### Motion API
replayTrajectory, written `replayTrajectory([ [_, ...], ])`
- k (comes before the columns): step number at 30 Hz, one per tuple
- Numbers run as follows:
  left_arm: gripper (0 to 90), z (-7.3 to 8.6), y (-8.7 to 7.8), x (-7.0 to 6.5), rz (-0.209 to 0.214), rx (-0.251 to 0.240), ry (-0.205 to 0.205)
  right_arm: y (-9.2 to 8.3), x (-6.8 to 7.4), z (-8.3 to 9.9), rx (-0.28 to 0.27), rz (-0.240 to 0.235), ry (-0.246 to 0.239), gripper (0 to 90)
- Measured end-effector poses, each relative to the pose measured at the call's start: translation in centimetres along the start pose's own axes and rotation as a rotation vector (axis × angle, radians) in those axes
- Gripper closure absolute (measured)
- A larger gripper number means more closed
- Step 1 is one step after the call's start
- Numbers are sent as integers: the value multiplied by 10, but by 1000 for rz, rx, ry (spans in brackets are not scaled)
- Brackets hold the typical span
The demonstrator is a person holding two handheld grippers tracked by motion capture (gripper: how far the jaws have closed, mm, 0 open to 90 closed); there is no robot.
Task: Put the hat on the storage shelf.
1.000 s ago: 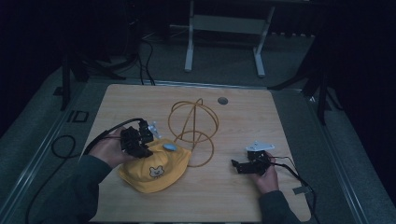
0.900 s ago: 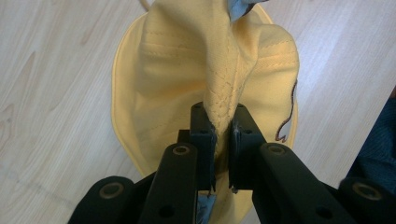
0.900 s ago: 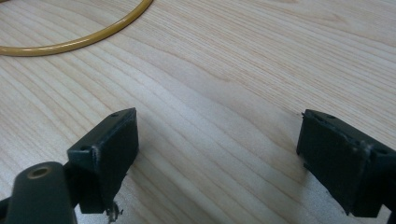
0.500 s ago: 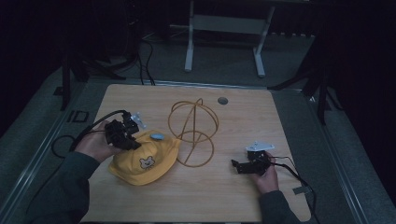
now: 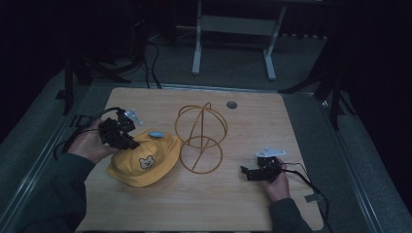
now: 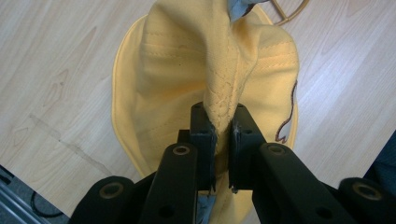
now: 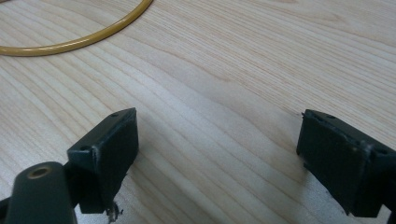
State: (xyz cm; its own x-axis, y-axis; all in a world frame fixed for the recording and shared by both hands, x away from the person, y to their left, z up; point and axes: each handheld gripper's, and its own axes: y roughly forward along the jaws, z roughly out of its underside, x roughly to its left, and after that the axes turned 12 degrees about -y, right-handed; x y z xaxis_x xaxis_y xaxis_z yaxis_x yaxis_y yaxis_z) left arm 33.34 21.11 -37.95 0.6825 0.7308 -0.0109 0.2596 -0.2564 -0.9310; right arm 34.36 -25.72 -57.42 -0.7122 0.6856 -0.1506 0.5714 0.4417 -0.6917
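Since the earlier frames your left gripper has drawn leftward toward the table's left edge, and the yellow cap has come with it, away from the wire stand. Your right gripper has not shifted.

Left jaws are pressed together on a raised fold of the cap's fabric along a stitched seam; the rest of the cap drapes onto the wooden table. The cap now sits left of centre, just beside the stand's base ring, with its brim on the near side.

Right jaws are spread wide over bare wood, nothing between them, right of the stand.

Open room: bare tabletop along the near edge and the far right; a small round grommet lies near the far edge.
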Motion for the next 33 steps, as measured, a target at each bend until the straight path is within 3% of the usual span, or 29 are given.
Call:
replayTrajectory([
  [6, 825, 0, -11, 7, -14, -28, -30, 0, 0, 0, 0, 0, 0, 126],
  [19, 824, -9, -23, 9, -29, -49, -22, 0, 0, 0, 0, 0, 0, 126],
  [33, 825, -23, -32, 14, -63, -73, -44, 0, 0, 0, -1, 1, -2, 126],
])
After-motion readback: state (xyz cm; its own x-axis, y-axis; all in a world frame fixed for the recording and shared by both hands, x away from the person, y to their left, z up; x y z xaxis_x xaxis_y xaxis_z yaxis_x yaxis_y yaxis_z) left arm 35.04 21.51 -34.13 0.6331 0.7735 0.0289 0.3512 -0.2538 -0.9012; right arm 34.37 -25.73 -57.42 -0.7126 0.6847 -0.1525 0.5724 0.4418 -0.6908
